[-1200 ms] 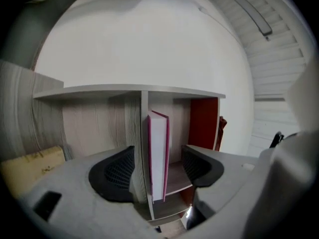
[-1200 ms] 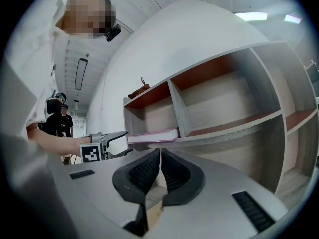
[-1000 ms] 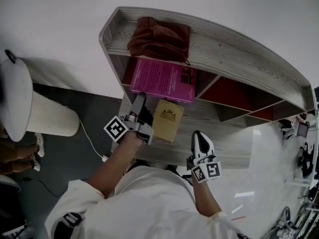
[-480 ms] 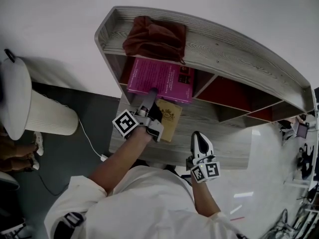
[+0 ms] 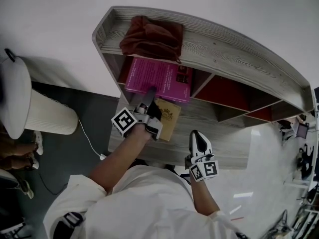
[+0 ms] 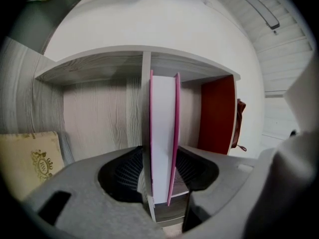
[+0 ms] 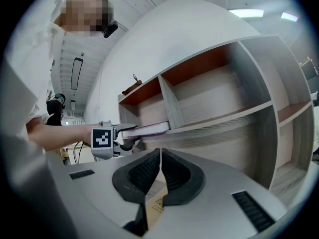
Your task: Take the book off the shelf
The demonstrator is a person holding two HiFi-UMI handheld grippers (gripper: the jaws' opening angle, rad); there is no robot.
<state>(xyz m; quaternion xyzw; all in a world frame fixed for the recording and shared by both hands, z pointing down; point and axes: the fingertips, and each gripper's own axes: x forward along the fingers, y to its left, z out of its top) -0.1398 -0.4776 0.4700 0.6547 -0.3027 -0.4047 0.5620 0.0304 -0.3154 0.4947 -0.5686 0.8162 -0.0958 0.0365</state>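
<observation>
Left gripper (image 5: 149, 94) has its jaws around the near edge of the pink book (image 5: 157, 78). They have just been closing, and the left gripper view shows the ribbed pads (image 6: 130, 171) meeting both pink covers, with the white page block between them. That book lies flat in the end compartment of the grey wood-grain shelf (image 5: 234, 49), just beside the upright divider, and its near end sticks out past the front. A crumpled red-brown cloth bag (image 5: 149, 36) sits on the top board above it. A tan book with a gold crest (image 5: 168, 117) lies on the lower board, just beside the left gripper. Right gripper (image 5: 198, 136) hovers over that lower board, well apart from the pink book, its jaws pressed together with nothing pinched.
</observation>
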